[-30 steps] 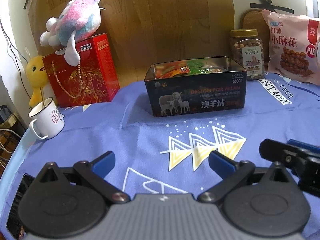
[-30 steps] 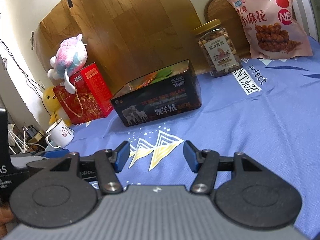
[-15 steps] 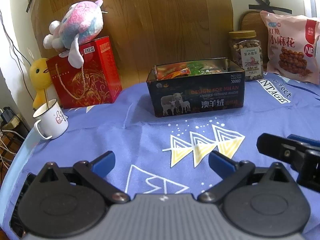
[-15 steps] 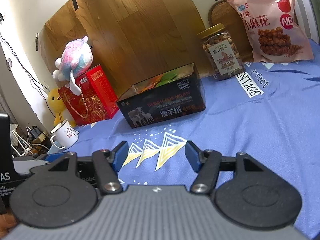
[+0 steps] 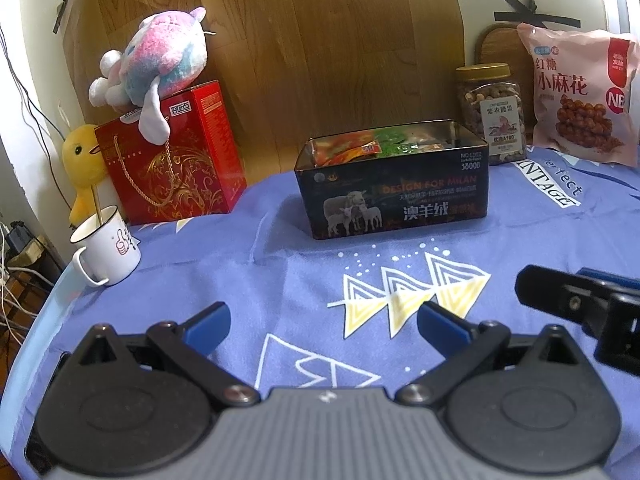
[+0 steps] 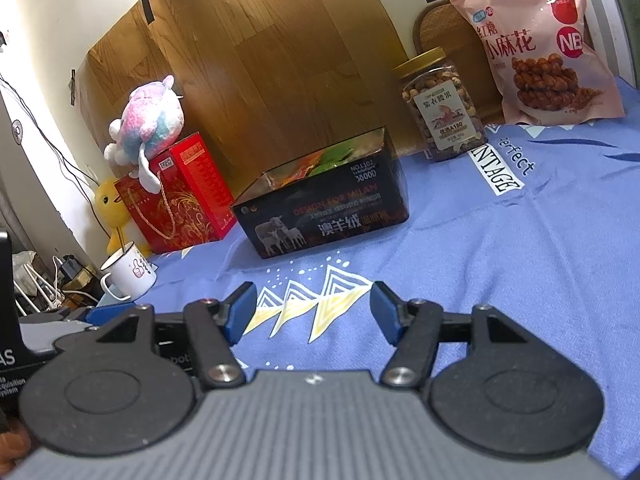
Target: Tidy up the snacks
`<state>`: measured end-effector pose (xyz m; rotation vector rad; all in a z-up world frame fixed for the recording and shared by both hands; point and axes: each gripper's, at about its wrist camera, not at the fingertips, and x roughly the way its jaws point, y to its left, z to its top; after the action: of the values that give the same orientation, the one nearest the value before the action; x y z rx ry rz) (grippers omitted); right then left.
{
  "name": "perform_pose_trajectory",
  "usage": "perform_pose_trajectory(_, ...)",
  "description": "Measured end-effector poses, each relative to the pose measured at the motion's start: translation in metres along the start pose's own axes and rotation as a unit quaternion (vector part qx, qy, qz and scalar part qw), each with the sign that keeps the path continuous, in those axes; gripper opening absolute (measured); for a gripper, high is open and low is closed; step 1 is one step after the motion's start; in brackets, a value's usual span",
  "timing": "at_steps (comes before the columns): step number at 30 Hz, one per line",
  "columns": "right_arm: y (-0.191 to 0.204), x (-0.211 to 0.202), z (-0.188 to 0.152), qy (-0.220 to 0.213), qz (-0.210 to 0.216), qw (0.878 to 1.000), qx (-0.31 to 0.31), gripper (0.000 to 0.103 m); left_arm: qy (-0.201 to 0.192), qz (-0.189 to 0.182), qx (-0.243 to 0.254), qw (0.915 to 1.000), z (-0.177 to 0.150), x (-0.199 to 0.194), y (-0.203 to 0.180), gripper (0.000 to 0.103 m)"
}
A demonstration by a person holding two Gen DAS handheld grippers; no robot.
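Wood-grain panelling (image 5: 320, 40) backs a worktop (image 5: 280, 280) draped in a blue cloth printed with white and yellow triangles. Centre: a dark tin box (image 5: 394, 196) with sheep on its side stands open on the cloth, and snack packets (image 5: 360, 146) in red, orange and green lie inside it. Behind and to the right of the tin: a clear jar of nuts (image 5: 490, 112) with a gold lid stands upright, and beside it a pink snack bag (image 5: 580, 96) leans against the wall. Left: a red gift box (image 5: 172, 160) with a cord handle carries a pink-and-blue plush toy (image 5: 160, 64) on its top; a yellow duck toy (image 5: 82, 164) stands just behind a white mug (image 5: 106, 246) near the cloth's edge.

Foreground: my left hand-held gripper (image 5: 322, 320) hangs over the bare cloth, blue pads spread wide, nothing between them. My right hand-held gripper (image 6: 312, 308) hangs likewise over the triangle print, its jaws having just been opening, released and empty; in the left view its tip shows at the right edge (image 5: 560, 300). Both are well apart from the tin.
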<state>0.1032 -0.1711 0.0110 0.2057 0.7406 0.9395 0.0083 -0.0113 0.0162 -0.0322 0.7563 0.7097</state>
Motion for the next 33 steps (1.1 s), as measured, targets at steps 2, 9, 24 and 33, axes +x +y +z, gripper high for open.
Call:
perform_pose_trajectory(2, -0.0002, 0.0, -0.0003, 0.001, 0.0, 1.0, 0.001, 0.065, -0.001, 0.004, 0.001, 1.0, -0.0006, 0.0002, 0.0002, 0.103)
perform_pose_trajectory(9, -0.0014, 0.001, -0.0008, 0.003, 0.001, 1.0, 0.004, 0.065, -0.004, 0.006, -0.003, 1.0, -0.0009, 0.0004, 0.0024, 0.103)
perform_pose_trajectory(24, -0.0029, 0.0004, -0.0009, 0.002, 0.001, 1.0, 0.006, 0.065, -0.008, -0.011, -0.015, 0.9998, -0.0015, -0.0012, 0.0032, 0.103)
perform_pose_trajectory(33, -0.0023, 0.0006, -0.0017, 0.002, 0.0, 1.0, 0.008, 0.065, -0.001, -0.005, -0.011, 0.9999, -0.0038, 0.0015, 0.0018, 0.103)
